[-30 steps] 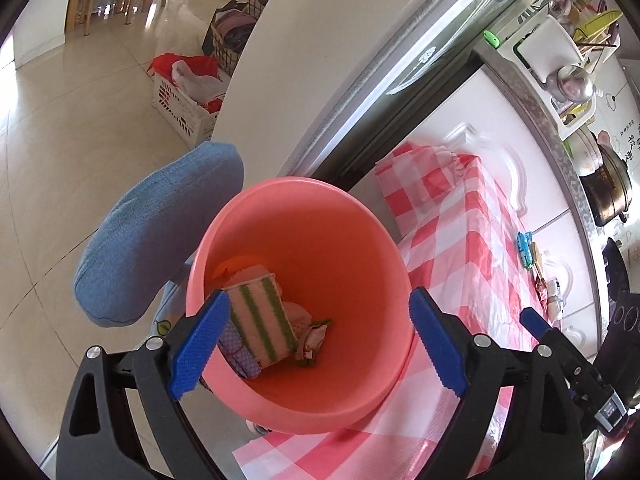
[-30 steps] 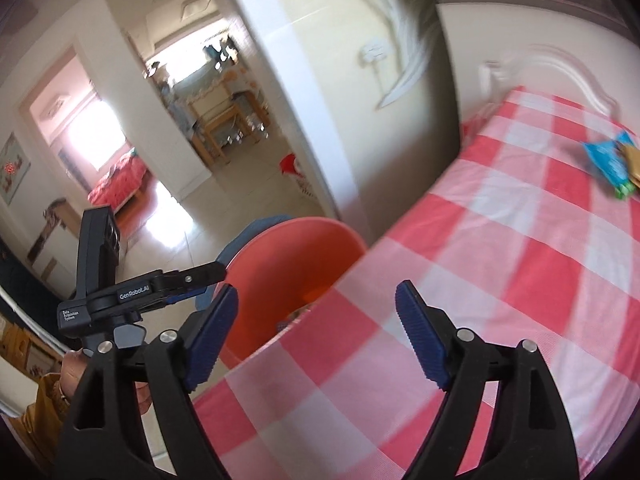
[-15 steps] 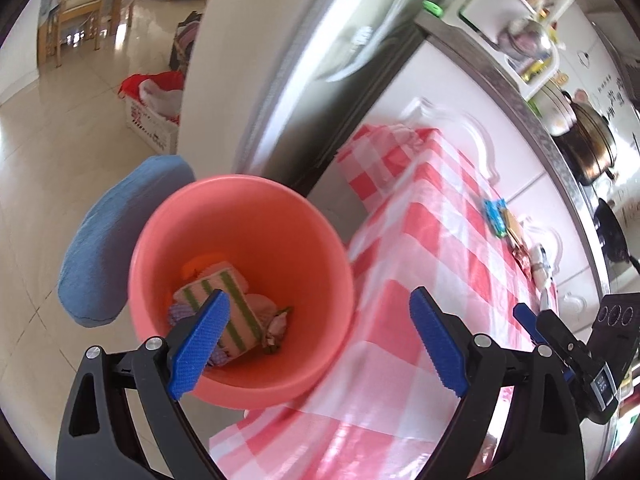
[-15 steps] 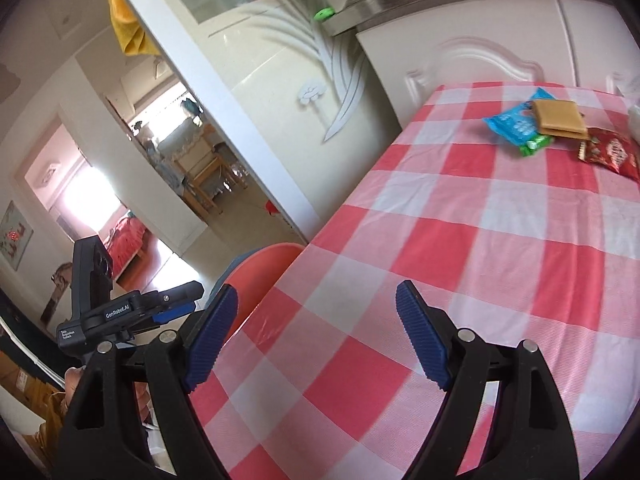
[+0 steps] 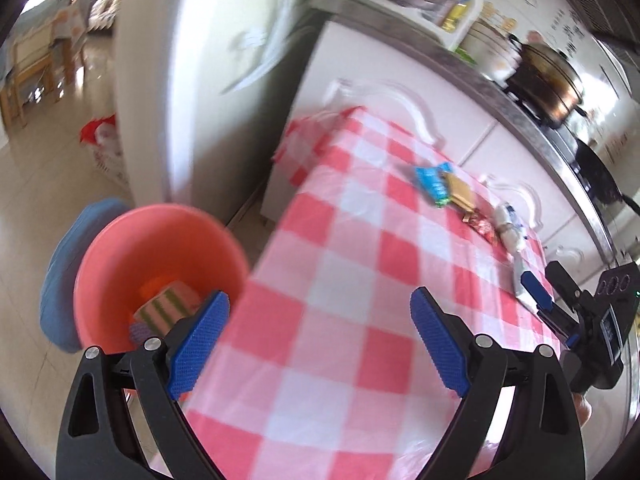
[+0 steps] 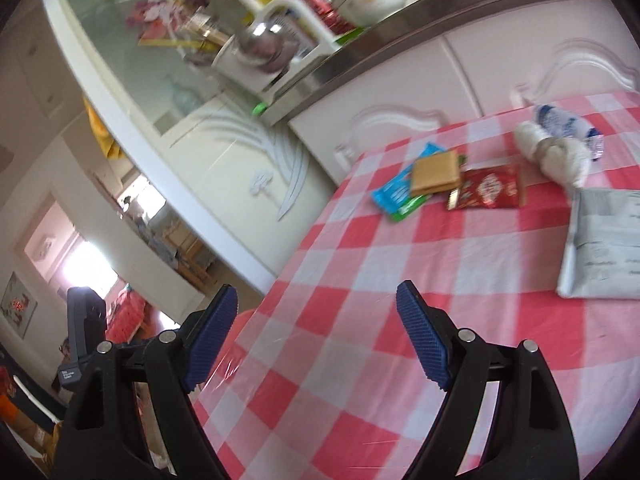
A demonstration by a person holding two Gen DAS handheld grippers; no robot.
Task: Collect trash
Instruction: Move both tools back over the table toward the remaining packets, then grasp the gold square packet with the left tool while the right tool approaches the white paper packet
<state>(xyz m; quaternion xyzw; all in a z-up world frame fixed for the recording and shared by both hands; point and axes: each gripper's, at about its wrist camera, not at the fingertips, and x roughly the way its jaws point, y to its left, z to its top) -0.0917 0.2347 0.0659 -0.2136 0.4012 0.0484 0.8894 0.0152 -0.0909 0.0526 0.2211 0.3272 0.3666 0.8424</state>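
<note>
A pink bin (image 5: 132, 248) stands on the floor beside the table's left edge, with a green-striped wrapper (image 5: 164, 308) and other scraps inside. On the red-checked tablecloth (image 6: 400, 280) lie a blue-green wrapper (image 6: 396, 196), a tan packet (image 6: 436, 172), a red wrapper (image 6: 488, 190), a crumpled white bag (image 6: 556, 148) and a grey mailer (image 6: 608, 244). My left gripper (image 5: 316, 340) is open and empty above the table's near edge. My right gripper (image 6: 316, 336) is open and empty over the cloth, short of the wrappers.
A blue cushion (image 5: 60, 264) sits behind the bin. White cabinets (image 6: 460, 76) and a counter with a dish rack (image 6: 264, 44) and a pot (image 5: 548, 84) run along the table's far side. A sliding door (image 5: 224, 60) stands left.
Both grippers have swung right, from over the bin toward the tabletop. The wrappers, white bag and mailer have come into the right wrist view. Both grippers stay open.
</note>
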